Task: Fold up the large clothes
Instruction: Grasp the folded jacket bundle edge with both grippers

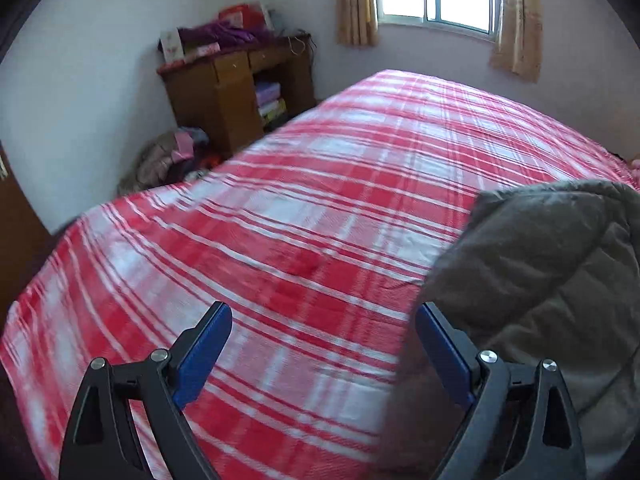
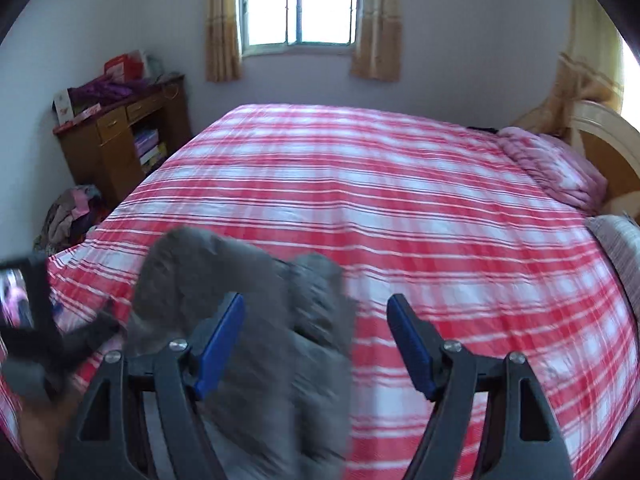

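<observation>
The grey padded garment lies bunched near the bed's near edge, while the left gripper and right gripper hover with jaws spread wide, gripping nothing.

In the right wrist view the bed fills the middle, running toward the window at twelve o'clock on the far wall. A curtain hangs on each side of the window. The jacket lies on the near part of the bed at seven o'clock, partly between the fingers of the right tool. The left tool is at nine o'clock, left of the jacket. A cabinet stands beside the bed at ten o'clock, with a heap of clothes on the floor before it. A pillow rests at two o'clock against the headboard.

In the left wrist view the jacket lies at four o'clock, right of the left tool.
</observation>
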### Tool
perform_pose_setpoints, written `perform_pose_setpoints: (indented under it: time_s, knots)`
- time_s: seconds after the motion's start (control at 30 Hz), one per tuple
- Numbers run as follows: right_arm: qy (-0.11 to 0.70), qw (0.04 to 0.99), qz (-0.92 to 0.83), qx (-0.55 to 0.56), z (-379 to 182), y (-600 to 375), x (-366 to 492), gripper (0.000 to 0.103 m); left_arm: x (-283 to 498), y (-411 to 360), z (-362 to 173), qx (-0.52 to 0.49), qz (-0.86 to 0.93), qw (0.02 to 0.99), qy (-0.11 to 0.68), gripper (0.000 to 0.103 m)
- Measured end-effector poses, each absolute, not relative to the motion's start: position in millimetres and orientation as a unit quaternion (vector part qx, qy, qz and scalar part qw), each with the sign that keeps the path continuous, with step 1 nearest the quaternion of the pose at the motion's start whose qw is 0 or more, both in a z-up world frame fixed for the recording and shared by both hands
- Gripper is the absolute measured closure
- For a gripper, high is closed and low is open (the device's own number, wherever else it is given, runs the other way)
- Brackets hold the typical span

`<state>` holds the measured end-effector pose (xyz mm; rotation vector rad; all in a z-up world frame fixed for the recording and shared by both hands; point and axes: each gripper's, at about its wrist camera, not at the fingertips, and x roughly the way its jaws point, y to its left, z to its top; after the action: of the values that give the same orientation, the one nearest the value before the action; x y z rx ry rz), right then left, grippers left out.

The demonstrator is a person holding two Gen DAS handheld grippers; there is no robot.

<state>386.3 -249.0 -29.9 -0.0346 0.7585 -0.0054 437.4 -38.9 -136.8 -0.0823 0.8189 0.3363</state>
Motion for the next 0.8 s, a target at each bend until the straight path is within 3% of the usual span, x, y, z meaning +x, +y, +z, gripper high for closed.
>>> perform_pose_setpoints:
  time_s: [0.2, 0.5, 0.8]
  knots:
    - [0.394, 0.919, -0.021, -0.022, -72, -207, 422, 0.036, 445, -69, -136, -0.020, 0.135, 0.913, 0.385, 0.010]
    - [0.398, 0.914, -0.077, 0.025, -141, -276, 407, 0.038, 445, -125, -144, 0.021, 0.097, 0.924, 0.369, 0.010]
    - [0.393, 0.916, -0.070, 0.045, -165, -296, 402, 0.038, 450, -139, -167, 0.037, 0.104, 0.921, 0.374, 0.007]
